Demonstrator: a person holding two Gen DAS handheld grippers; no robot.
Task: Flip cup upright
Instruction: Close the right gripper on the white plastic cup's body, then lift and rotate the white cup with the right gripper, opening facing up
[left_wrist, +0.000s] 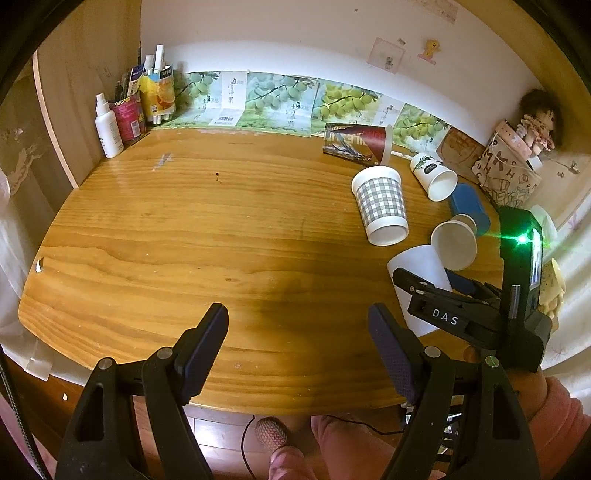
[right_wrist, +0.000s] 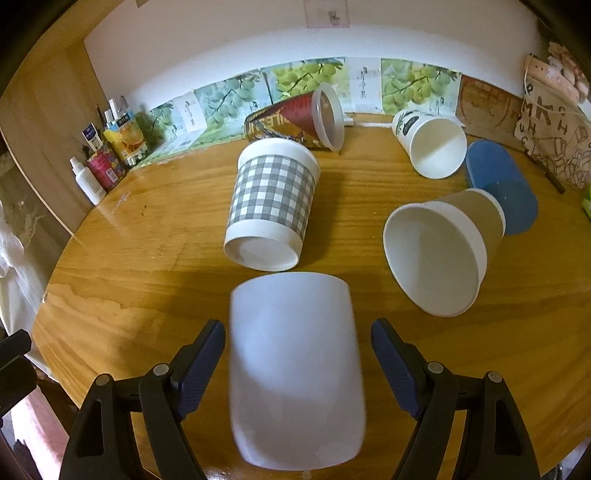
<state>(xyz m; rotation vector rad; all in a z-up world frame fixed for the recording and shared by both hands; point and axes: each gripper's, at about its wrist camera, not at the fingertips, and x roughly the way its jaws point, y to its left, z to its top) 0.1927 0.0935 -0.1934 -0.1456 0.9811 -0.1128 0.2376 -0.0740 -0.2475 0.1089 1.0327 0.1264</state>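
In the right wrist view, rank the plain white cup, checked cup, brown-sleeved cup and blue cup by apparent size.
1. Plain white cup, though nearness inflates it.
2. Checked cup and brown-sleeved cup: too alike to rank.
3. Blue cup, farther off and partly hidden.

We are in a home, likely a bedroom or study corner. We see a wooden worktop (left_wrist: 184, 240) against a white wall with grape-print paper (left_wrist: 280, 99) along its back edge, a rag doll (left_wrist: 537, 123) and a printed cloth bag (left_wrist: 508, 173) at one side, stickers (left_wrist: 430, 50) on the wall, and a spray bottle (left_wrist: 107, 127) beside pens in a tin (left_wrist: 127, 116).
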